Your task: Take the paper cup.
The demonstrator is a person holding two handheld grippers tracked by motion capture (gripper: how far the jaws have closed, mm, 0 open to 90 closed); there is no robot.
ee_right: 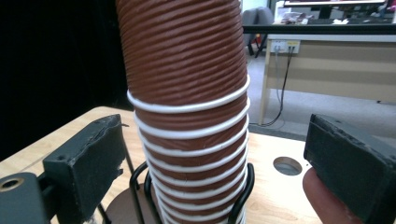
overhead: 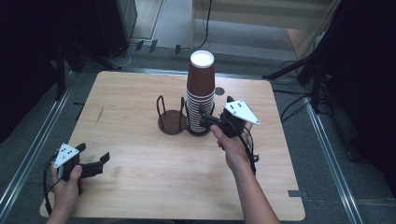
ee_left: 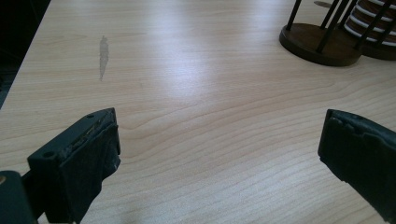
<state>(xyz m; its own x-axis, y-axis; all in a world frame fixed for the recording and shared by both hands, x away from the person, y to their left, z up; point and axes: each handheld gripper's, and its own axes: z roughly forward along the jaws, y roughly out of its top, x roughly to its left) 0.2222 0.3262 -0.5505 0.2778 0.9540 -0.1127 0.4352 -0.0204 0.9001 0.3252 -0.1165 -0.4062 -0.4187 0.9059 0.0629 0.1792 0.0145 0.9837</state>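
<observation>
A tall stack of upturned brown ribbed paper cups with white rims stands in the right bay of a black wire cup holder at the table's middle. My right gripper is at the stack's lower part, open. In the right gripper view the stack rises between the jaws of that gripper, one jaw on each side, with a gap to the cups. My left gripper rests low at the table's front left, open and holding nothing. In the left gripper view, bare wood lies between the jaws of that gripper.
The holder's left bay is empty. A round hole pierces the wooden table behind the stack, and a grey smear marks the wood at the left. Dark stands and cables surround the table.
</observation>
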